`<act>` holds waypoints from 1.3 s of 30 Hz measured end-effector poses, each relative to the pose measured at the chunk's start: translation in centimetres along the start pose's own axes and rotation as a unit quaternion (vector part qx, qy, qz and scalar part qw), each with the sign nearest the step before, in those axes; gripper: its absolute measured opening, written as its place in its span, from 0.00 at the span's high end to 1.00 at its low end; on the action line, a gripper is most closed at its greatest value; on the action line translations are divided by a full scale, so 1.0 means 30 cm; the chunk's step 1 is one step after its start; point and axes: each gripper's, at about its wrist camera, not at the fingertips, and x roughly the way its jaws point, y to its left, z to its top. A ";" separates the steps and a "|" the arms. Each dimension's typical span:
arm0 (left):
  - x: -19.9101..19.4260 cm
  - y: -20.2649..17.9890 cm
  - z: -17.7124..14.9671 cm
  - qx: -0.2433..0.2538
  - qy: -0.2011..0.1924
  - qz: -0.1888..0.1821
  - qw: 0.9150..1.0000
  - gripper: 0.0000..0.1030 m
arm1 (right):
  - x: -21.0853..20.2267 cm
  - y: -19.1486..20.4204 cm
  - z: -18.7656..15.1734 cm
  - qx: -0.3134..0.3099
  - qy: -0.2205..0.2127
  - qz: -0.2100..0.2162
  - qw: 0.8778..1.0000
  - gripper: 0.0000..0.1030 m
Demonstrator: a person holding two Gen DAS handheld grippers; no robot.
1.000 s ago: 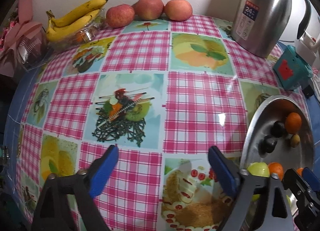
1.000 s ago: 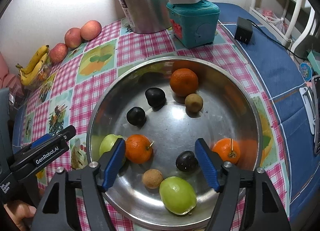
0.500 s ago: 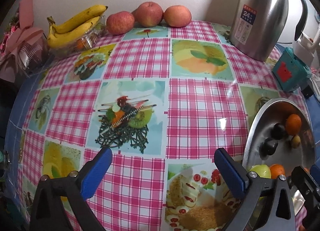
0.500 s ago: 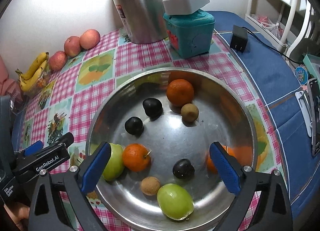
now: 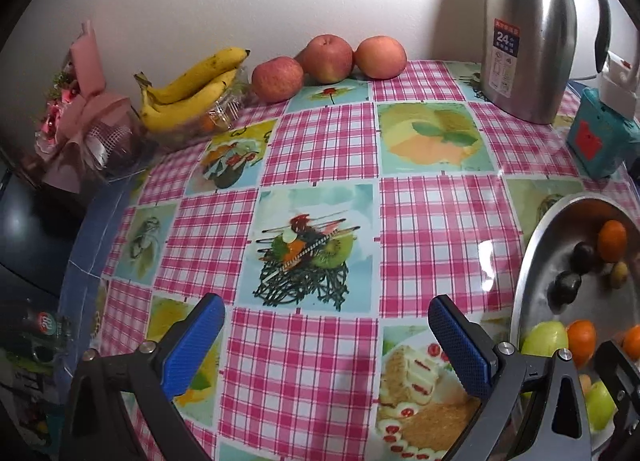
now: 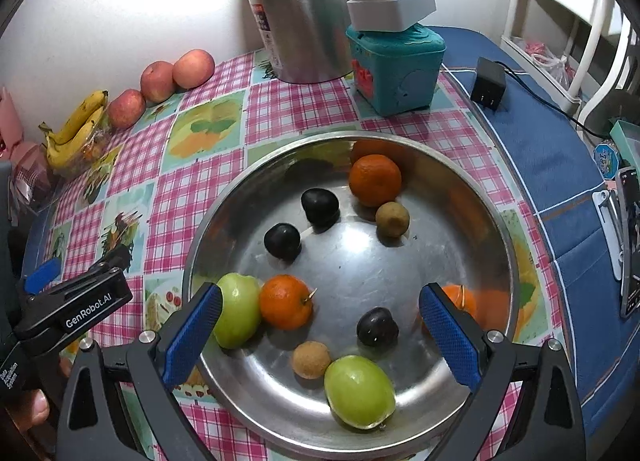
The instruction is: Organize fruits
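Note:
A wide metal bowl (image 6: 452,213) sits on the checked tablecloth and holds oranges (image 6: 375,180), green fruits (image 6: 359,391), dark plums (image 6: 282,241) and small brown fruits (image 6: 392,218). My right gripper (image 6: 320,293) hovers over its near side, open, with an orange (image 6: 285,302) and a plum (image 6: 377,326) below the gap; its pads touch nothing. My left gripper (image 5: 325,303) is open above bare tablecloth, left of the bowl (image 5: 536,261). Three apples (image 5: 329,53) and a bunch of bananas (image 5: 192,85) lie by the far wall.
A steel thermos jug (image 5: 528,33) stands at the back right. Beside it is a teal box (image 6: 396,69) with a white power strip on top. A black adapter (image 6: 488,83) lies on blue cloth. A pink wrapped bouquet (image 5: 80,117) sits far left.
The right gripper's jaws have spread much wider over the bowl. The left gripper's jaws opened a little and its view tilted up, showing more of the wall.

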 end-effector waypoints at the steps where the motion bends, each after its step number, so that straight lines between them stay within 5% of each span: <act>1: -0.004 0.004 -0.007 0.001 0.002 -0.001 1.000 0.00 | -0.002 0.004 -0.004 -0.002 0.001 0.000 1.000 0.04; 18: -0.095 0.138 -0.214 -0.032 0.084 -0.028 0.996 0.00 | -0.089 0.071 -0.149 -0.030 0.008 0.007 0.999 0.04; 39: -0.252 0.237 -0.352 -0.045 0.061 -0.045 0.996 0.00 | -0.232 0.040 -0.284 -0.020 -0.027 0.005 0.999 0.04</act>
